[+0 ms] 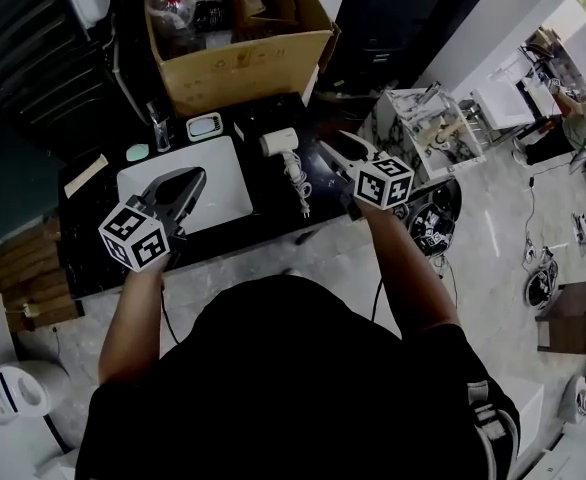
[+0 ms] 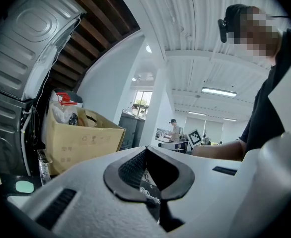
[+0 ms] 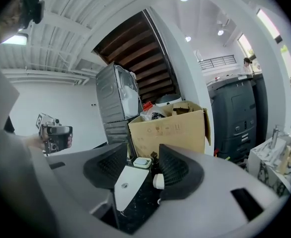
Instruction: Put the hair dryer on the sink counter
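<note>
The white hair dryer [image 1: 280, 142] lies on the black sink counter [image 1: 273, 213], just right of the white basin [image 1: 228, 188], with its cord [image 1: 299, 186] trailing toward the front edge. My right gripper [image 1: 331, 149] hovers just right of the dryer, apart from it, jaws partly open and empty. In the right gripper view the dryer's round end [image 3: 158, 181] shows beside the right pad of my right gripper [image 3: 143, 155], beyond the jaws. My left gripper [image 1: 193, 180] hangs over the basin. In its own view the left gripper [image 2: 145, 152] has its pads together with nothing held.
An open cardboard box [image 1: 238, 63] full of items stands behind the counter. A small white device [image 1: 204, 126], a green disc [image 1: 137, 152] and a faucet [image 1: 160, 126] sit at the basin's far side. A marble side table [image 1: 413, 118] stands to the right.
</note>
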`<state>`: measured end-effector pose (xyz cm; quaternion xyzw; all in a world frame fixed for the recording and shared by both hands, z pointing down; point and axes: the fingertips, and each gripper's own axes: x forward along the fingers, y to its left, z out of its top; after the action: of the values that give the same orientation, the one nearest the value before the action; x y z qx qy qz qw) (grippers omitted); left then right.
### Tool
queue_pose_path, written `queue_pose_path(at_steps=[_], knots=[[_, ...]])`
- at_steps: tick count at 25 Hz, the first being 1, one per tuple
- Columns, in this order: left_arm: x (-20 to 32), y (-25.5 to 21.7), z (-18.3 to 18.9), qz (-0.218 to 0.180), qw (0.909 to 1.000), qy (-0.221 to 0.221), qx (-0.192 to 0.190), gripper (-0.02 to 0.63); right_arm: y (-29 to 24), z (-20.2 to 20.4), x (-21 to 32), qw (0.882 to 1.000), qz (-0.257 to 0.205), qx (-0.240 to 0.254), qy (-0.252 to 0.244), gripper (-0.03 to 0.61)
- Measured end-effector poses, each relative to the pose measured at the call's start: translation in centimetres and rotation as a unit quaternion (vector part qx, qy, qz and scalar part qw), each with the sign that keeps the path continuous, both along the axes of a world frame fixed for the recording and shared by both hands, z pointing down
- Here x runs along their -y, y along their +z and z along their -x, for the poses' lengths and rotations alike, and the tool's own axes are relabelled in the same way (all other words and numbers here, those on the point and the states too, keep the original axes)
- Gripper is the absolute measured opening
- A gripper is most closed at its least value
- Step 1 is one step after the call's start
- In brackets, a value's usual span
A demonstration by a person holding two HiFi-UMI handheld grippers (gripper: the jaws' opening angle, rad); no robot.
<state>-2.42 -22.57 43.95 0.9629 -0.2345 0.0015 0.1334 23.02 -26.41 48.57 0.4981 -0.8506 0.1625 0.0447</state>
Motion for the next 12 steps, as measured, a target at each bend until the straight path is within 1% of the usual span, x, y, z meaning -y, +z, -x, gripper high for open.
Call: queue_pose_path(at_steps=[3,8,12], knots=[[-0.1,-0.1,-0.2,-0.001,1.0,0.002,-0.002,0.015,-1.1,-0.2,-1.0,1.0,-0.015,-0.002,0.001,0.192],[-0.2,-0.2,-0.4,-0.001,1.0,0.007,-0.002,0.015,-3.1,0.1,-2.5,0.999,-0.045,-0.02,-0.008,0.184],[0.2,0.1,0.1,0.003,1.0,0.007,-0.003,0.015,-4.9,0.8,-3.2,0.998,-0.067,-0.02,-0.008,0.172]])
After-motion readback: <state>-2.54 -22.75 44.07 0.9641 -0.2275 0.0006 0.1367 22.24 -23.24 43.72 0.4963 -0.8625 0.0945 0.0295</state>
